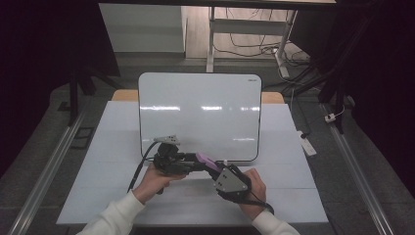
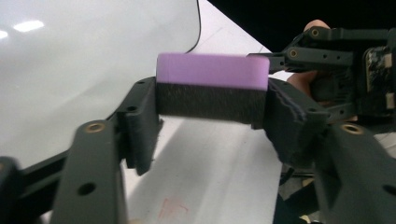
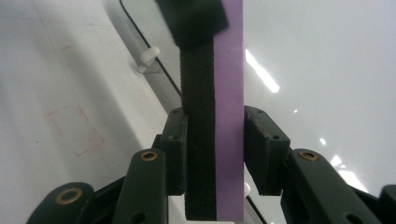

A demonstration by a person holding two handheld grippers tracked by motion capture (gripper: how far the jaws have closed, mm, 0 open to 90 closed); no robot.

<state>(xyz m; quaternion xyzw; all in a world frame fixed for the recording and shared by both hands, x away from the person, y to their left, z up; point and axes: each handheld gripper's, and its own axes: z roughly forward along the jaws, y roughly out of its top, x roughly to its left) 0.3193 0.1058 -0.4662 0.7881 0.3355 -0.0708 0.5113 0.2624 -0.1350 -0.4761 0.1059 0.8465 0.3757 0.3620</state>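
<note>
Both hands come in at the near table edge in the high view, where the left gripper (image 1: pixel 193 164) and right gripper (image 1: pixel 215 172) meet on a whiteboard eraser (image 1: pixel 206 160) above the whiteboard's (image 1: pixel 195 107) near edge. Each grips it: the left gripper view shows jaws clamped on its two ends, the right gripper view on its flat faces. Purple back and black felt show there, long axis running left-right, between the grippers.

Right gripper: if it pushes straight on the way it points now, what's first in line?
Likely the left gripper, clamped on the eraser's far end. The right gripper grips the near end. Depth unclear.
</note>
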